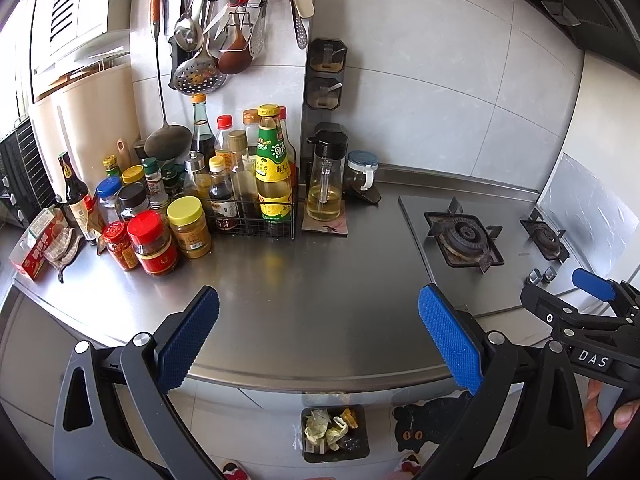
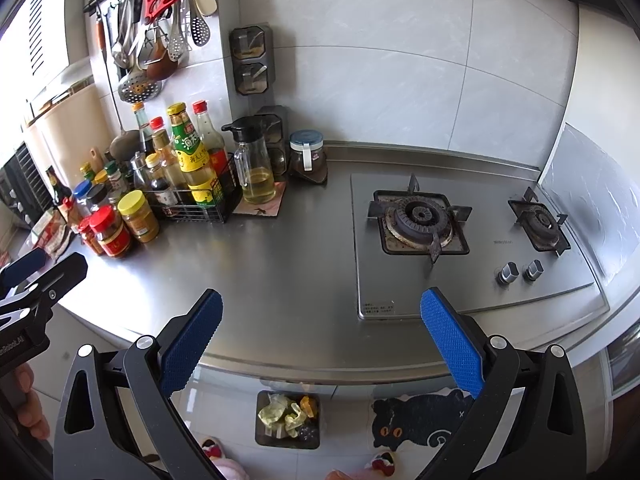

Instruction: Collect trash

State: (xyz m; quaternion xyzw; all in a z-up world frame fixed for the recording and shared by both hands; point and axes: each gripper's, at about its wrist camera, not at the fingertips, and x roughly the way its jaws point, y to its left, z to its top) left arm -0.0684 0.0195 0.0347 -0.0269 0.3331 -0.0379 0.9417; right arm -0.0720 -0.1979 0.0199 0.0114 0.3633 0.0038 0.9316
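Below, a dark rectangular bin [image 1: 335, 433] holds crumpled yellowish paper [image 1: 320, 428]; both tongs, left [image 1: 318, 336] and right [image 2: 320, 338], gape empty over the brushed-steel tabletop [image 1: 320, 280].

The left gripper [image 1: 318, 336] is held with its two blue fingers [image 1: 188, 338] spread wide apart, and nothing is held between them. The right gripper [image 2: 322, 338] is held the same way, fingers [image 2: 452, 342] wide apart and empty. The two grippers are held side by side. Part of a hand [image 1: 608, 408] is seen behind the right gripper.
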